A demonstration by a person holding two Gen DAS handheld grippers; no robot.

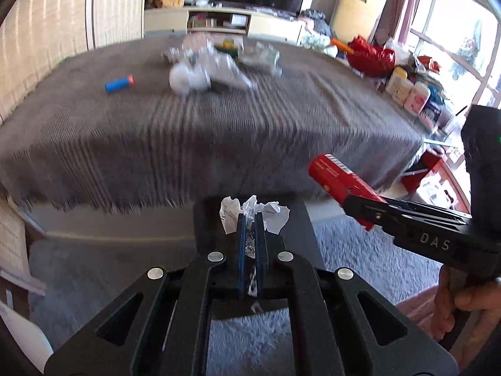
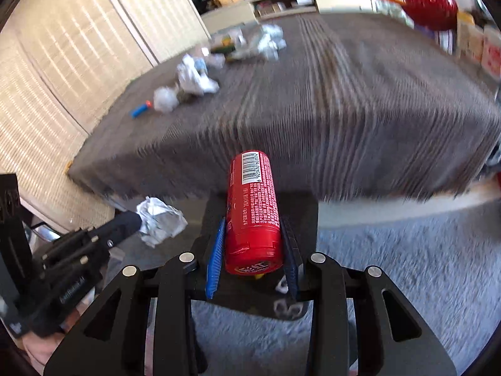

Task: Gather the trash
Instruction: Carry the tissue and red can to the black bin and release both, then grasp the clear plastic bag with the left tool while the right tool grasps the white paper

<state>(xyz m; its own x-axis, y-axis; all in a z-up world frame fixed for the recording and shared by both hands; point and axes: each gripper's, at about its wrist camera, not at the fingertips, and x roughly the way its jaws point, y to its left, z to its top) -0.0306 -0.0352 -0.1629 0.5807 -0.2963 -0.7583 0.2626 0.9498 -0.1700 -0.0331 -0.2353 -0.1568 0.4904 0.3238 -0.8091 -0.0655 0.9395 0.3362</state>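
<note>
Left gripper (image 1: 249, 219) clamped on crumpled paper (image 1: 255, 216); right gripper (image 2: 254, 244) clamped on red can (image 2: 253, 210). Both near dark bin (image 1: 300, 228); more litter far on bed (image 1: 219, 119).

A low table (image 1: 219, 131), covered by a grey-brown striped cloth (image 2: 344, 109) that hung over its near edge, carried the loose items. A blue cylinder with an orange end (image 1: 119, 84) lay apart on the left. Beside it sat a round white wad (image 1: 188, 80), touching a heap of crumpled white paper and wrapping (image 1: 225, 69). A green and yellow package (image 1: 230, 47) lay at the far side of that heap; blur hid finer detail. Pale grey carpet (image 1: 360, 244) covered the floor below.
</note>
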